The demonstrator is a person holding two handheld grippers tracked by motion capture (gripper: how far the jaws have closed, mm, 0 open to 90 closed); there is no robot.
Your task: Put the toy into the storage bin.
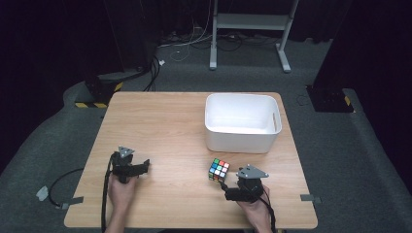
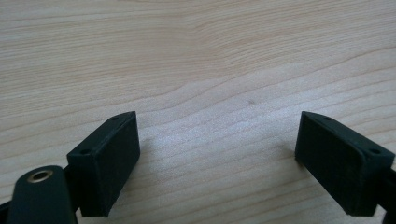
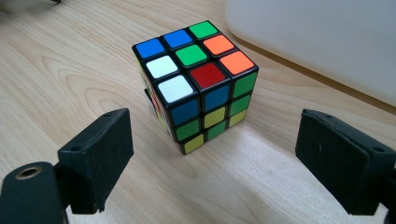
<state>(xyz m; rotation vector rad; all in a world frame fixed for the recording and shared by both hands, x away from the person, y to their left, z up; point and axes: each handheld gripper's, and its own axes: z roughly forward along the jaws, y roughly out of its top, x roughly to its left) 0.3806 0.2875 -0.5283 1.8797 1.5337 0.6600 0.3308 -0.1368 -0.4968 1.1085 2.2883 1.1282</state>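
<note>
the puzzle cube [image 3: 198,84] sits near the right front of the table [image 1: 160,126], just in front of the white bin [image 1: 241,121], with the right gripper [image 3: 210,154] spread wide behind it, looks light, rigid and a bit slick, so I'd pinch two flat opposite faces

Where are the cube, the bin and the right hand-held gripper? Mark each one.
cube [image 3: 196,84]: right gripper view, red sticker on its top face.
bin [image 1: 240,137]: high view, its near outer wall.
right hand-held gripper [image 3: 215,158]: right gripper view, midway between its open fingertips.
</note>
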